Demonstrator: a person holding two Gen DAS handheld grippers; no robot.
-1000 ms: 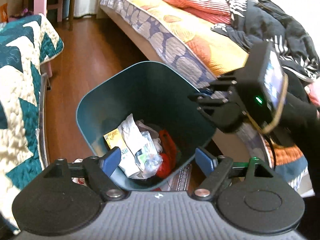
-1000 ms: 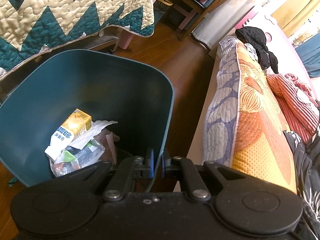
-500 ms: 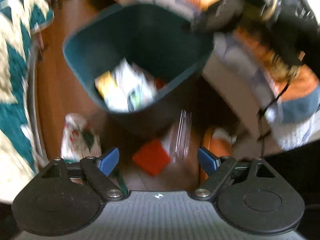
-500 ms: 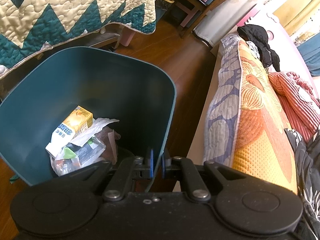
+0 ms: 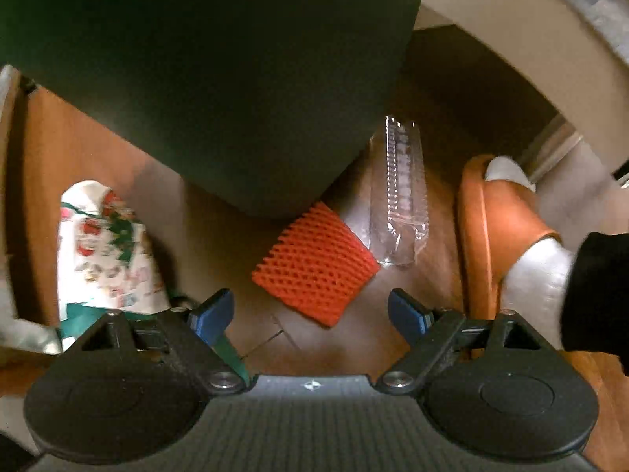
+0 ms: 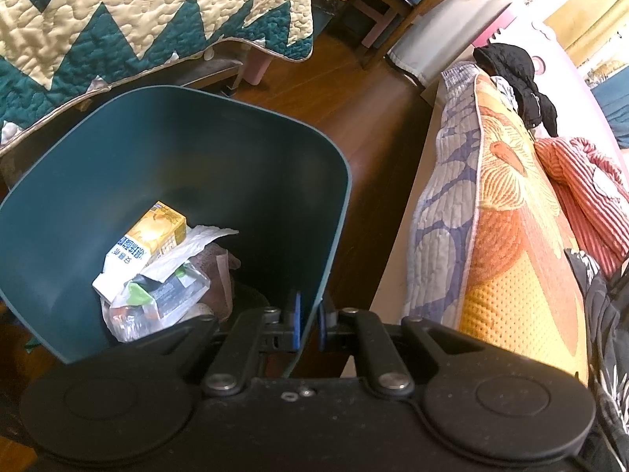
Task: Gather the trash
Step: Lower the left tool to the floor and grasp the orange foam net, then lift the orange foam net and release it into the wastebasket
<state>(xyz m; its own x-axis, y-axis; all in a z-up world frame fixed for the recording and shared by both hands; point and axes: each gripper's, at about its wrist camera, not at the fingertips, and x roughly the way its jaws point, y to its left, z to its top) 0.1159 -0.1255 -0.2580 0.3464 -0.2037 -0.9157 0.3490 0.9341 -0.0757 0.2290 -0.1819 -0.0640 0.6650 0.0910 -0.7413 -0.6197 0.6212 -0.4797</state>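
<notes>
My right gripper [image 6: 308,324] is shut on the rim of the dark teal trash bin [image 6: 165,149], holding it tilted. Inside lie a yellow drink carton [image 6: 151,236], crumpled paper and a clear plastic wrapper [image 6: 157,299]. In the left wrist view the bin's outer wall [image 5: 220,78] fills the top. My left gripper [image 5: 310,310] is open and empty, low over the wooden floor. Just ahead of it lie an orange foam net sleeve [image 5: 314,265] and a clear plastic tray [image 5: 399,196]. A printed white bag [image 5: 104,251] lies to the left.
An orange slipper [image 5: 495,228] with a white-socked foot stands to the right of the trash. The bed [image 6: 491,212] with a quilt and clothes runs along the right. A zigzag quilt [image 6: 137,11] drapes over furniture at the left. Wooden floor lies between.
My left gripper has dropped from above the bin down to floor level, facing the trash beneath the bin. The right gripper keeps its hold on the bin rim, which has barely shifted.
</notes>
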